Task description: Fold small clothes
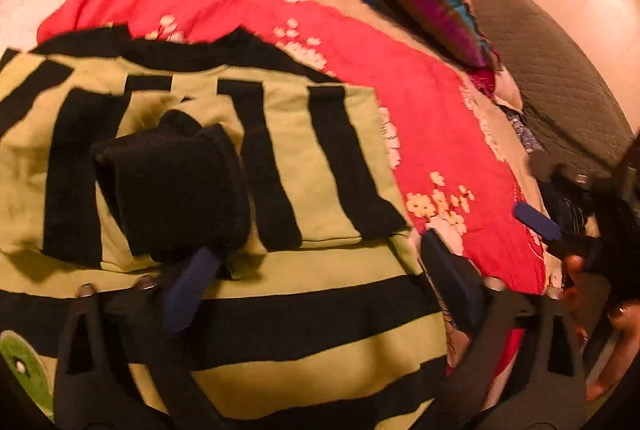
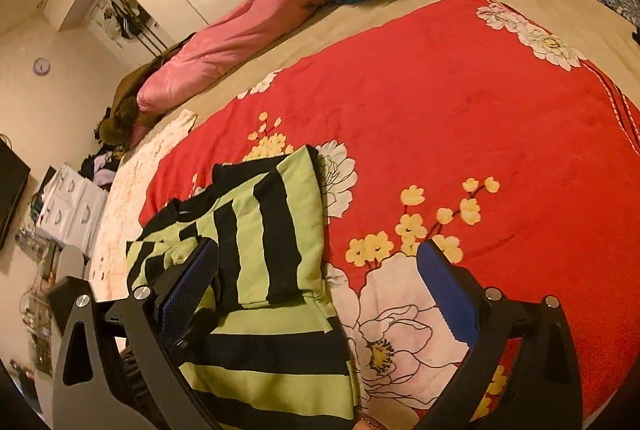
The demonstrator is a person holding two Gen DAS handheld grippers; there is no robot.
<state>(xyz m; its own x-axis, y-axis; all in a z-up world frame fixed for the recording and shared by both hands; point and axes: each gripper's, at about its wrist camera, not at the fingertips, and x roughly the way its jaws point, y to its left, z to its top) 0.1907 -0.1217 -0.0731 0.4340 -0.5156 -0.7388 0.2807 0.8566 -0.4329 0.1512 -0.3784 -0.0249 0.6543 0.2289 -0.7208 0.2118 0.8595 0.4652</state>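
1. Lying across the left and centre of the left wrist view – green-and-black striped garment (image 1: 224,166), partly folded, on the red floral blanket (image 1: 432,118) of the bed.
2. Resting on top of it, centre left – a dark cuffed sleeve (image 1: 172,186).
3. Hovering low over the garment's edge – left gripper (image 1: 320,282), jaws wide apart, nothing held.
4. Standing apart and empty too, lower middle of the right wrist view – right gripper (image 2: 320,298).

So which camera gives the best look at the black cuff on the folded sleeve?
The left wrist view: the black cuff sits near centre on the green and black striped top, unobstructed. In the right wrist view, the top shows, but the right gripper's finger covers that area.
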